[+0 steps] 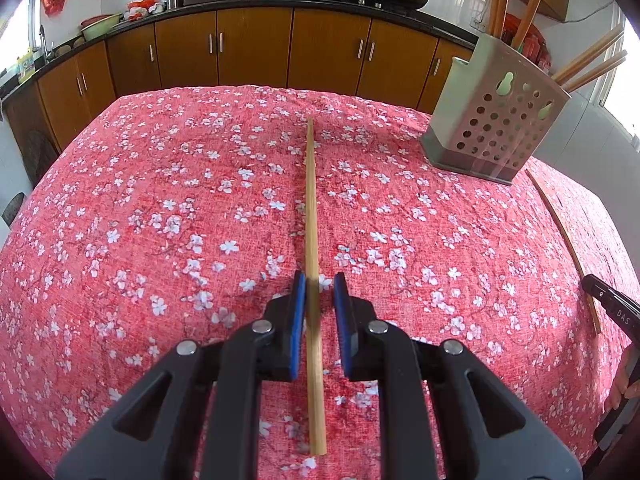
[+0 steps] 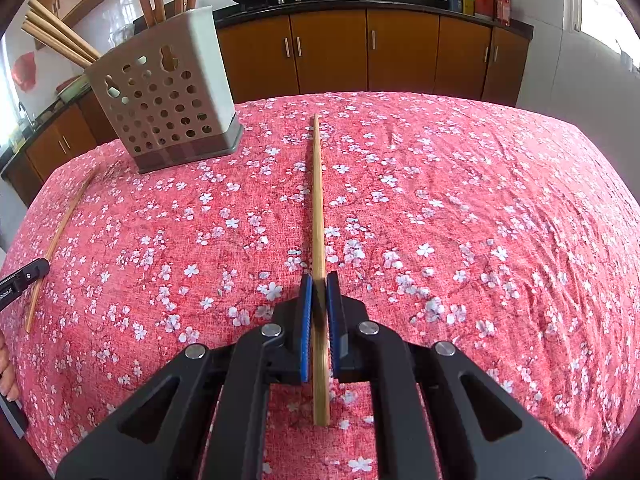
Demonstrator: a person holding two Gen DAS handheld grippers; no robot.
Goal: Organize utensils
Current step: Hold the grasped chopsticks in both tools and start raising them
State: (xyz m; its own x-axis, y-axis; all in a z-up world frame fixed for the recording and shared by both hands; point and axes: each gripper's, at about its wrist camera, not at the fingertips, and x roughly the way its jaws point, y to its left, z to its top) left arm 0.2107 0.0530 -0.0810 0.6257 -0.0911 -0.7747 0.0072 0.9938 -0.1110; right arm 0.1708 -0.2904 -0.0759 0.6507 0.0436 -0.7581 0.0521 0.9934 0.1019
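A bamboo chopstick (image 1: 311, 216) lies on the red floral tablecloth, running between the blue pads of my left gripper (image 1: 320, 286). The left jaws are a little apart, with a gap on the right side of the stick. My right gripper (image 2: 319, 284) is shut on a second bamboo chopstick (image 2: 318, 200), pads tight against it. A perforated grey utensil holder (image 1: 496, 120) stands at the far right in the left view and at the far left in the right wrist view (image 2: 168, 108), with several chopsticks and wooden utensils in it.
The other gripper's black tip shows at the right edge (image 1: 608, 300) and at the left edge of the right wrist view (image 2: 24, 276). Each view shows the other chopstick near that edge (image 1: 560, 236) (image 2: 56, 240). Brown cabinets (image 1: 256, 48) and woks stand behind the table.
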